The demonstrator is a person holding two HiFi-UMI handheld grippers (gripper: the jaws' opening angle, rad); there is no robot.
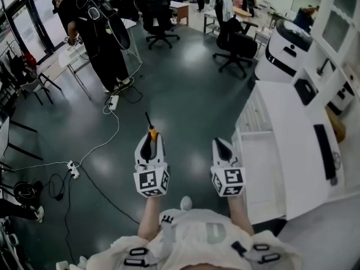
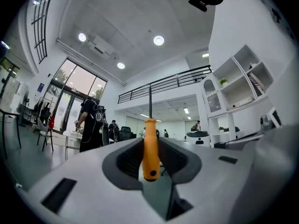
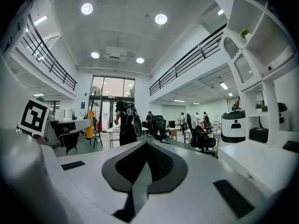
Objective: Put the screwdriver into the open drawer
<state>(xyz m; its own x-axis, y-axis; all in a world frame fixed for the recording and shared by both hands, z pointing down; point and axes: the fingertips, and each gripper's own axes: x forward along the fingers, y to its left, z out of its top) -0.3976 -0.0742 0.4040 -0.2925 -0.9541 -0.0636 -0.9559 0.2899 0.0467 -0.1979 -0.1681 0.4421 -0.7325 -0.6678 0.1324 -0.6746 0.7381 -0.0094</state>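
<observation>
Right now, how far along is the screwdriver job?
Done: the screwdriver is picked up, clamped in the left gripper. In hand: it hangs above the floor, short of the white cabinet. Left: bring it over the open drawer and release it inside. The right gripper is shut and empty.

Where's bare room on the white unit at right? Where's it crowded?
Free: the white top between its left edge and the black bar; the lower white drawer beside it looks bare. Crowded: the top's far end by the black box; floor cables at left.
</observation>
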